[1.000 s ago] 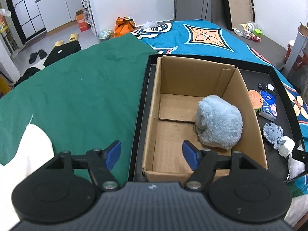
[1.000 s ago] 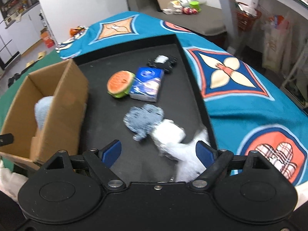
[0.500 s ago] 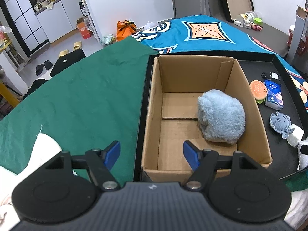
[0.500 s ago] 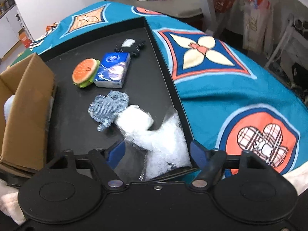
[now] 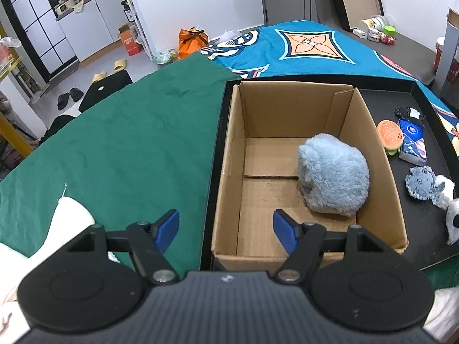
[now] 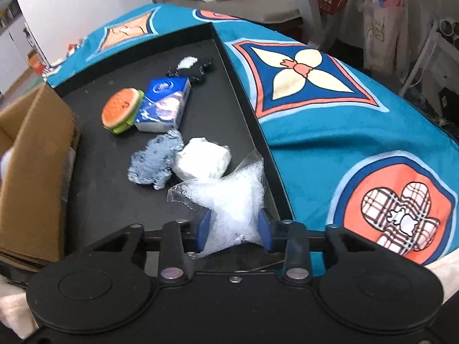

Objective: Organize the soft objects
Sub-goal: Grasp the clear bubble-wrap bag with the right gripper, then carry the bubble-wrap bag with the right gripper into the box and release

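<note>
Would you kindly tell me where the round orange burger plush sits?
In the right wrist view, the burger plush lies on the black tray, touching the blue tissue pack.

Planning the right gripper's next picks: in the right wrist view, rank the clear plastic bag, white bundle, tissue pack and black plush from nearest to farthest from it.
From the right gripper, whose jaws are closing:
1. Clear plastic bag, between the jaws.
2. White bundle, just beyond.
3. Tissue pack, mid-tray, leftward.
4. Black plush, far end.
</note>
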{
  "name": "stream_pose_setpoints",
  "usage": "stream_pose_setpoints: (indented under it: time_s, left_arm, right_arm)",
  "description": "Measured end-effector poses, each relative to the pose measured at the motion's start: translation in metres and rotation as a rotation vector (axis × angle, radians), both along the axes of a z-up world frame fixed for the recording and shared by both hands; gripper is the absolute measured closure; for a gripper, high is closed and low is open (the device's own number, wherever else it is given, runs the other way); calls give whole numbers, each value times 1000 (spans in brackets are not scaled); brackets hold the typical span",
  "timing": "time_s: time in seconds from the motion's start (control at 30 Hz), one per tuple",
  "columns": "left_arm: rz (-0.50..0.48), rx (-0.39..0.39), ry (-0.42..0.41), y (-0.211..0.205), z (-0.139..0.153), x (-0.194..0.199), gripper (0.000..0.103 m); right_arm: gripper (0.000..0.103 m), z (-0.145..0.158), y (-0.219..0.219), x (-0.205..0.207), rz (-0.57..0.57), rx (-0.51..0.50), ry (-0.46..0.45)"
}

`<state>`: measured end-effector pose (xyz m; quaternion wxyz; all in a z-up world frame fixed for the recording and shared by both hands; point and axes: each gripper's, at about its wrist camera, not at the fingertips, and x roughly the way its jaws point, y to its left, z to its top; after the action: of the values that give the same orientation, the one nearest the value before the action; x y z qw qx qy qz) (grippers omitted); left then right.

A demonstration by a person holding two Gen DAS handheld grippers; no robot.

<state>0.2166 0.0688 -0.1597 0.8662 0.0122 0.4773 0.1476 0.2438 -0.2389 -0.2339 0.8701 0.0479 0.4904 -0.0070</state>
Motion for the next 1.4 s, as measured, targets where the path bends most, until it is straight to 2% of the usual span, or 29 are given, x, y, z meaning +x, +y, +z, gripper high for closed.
stream_pose_setpoints:
  time_s: [0.23,0.57,1.07,1.4]
  left_arm:
    - [6,-19,-9,4,0,-1,32]
    - [22,-41,-25,9,1,-2,32]
    - [48,-92,-47,19,0,-4,32]
    - [69,-138,-75,29,-1,-7,33]
  right_arm:
    - [78,18,-1,-5,18,49,-69]
    - [78,40,3,-5,34,79,-113]
    - [78,68,36,1,151,84,-189]
    - [78,94,64,9,242,135,-270]
